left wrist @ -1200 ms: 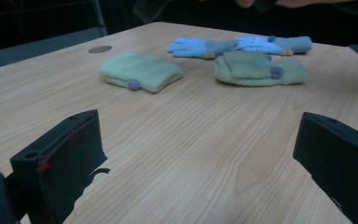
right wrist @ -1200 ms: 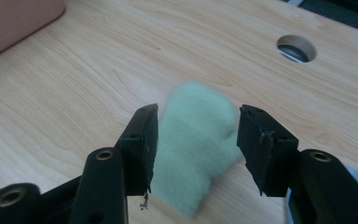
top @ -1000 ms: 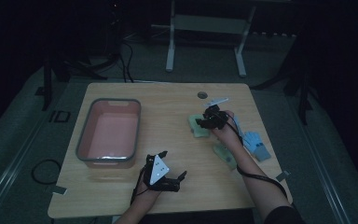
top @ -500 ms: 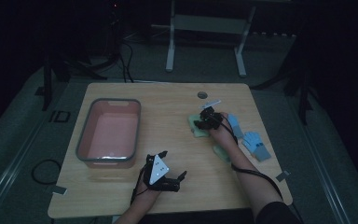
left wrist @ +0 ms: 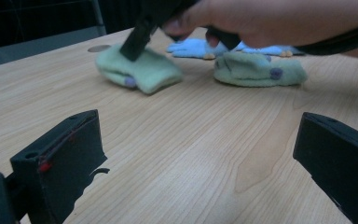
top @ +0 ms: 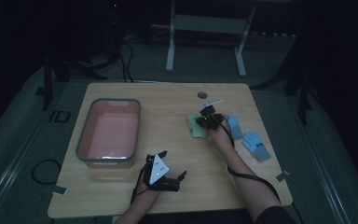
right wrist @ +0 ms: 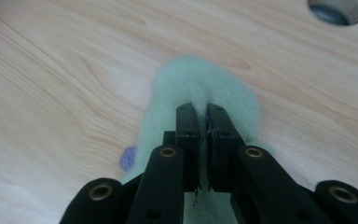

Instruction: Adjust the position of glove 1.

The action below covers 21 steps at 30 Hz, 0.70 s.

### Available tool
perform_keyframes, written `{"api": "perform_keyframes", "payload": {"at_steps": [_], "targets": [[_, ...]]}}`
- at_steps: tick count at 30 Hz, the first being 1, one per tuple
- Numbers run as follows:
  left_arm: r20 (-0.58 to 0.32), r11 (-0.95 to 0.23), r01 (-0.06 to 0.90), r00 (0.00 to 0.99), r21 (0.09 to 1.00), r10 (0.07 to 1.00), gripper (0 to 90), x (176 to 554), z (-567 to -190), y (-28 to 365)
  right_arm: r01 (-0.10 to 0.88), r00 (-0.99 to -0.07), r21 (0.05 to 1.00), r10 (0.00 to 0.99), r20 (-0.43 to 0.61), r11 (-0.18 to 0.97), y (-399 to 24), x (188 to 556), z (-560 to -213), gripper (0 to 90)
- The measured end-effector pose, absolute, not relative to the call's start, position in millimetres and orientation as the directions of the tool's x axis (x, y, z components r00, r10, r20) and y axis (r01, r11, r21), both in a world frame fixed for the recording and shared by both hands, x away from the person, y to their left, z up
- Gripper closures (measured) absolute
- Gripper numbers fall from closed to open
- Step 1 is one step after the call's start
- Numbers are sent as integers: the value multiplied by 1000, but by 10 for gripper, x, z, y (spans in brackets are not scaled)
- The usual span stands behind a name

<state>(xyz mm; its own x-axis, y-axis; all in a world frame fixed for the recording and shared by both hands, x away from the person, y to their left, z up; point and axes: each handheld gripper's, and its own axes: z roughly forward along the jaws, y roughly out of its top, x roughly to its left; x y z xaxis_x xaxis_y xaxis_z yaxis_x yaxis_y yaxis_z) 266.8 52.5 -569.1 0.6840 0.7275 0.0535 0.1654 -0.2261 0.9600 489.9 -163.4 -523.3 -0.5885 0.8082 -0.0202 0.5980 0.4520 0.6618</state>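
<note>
two grippers working: right gripper (right wrist: 203, 112) jaws just closing, now pinching green glove (right wrist: 200, 88) on table (right wrist: 51, 93); left gripper (left wrist: 200, 163) gaping wide, grasping nothing.

Looks like a lab or test room: bare light-wood table (top: 121, 196) on grey carpet, white metal stand (top: 205, 23) behind, loose black cables (top: 42, 170) on floor.

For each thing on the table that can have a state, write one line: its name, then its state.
right gripper: jaws have just closed, shut on the near green glove.
near green glove: flat on the table, pinched.
second green glove: lying loose.
blue gloves: lying flat, untouched.
left gripper: open, nothing between the jaws.
pink tub: upright; no contents visible.
</note>
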Motion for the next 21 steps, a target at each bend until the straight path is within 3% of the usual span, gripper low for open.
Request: {"api": "perform_keyframes", "payload": {"at_steps": [11, 21], "targets": [[65, -234, 158, 683, 959, 728, 18, 2660, -5691, 517, 571, -555, 715, 831, -26, 404, -1475, 4280, -4680, 853], [80, -245, 150, 682, 958, 727, 18, 2650, -5691, 504, 548, -544, 748, 839, -20, 374, -1379, 3687, -4501, 853]]}}
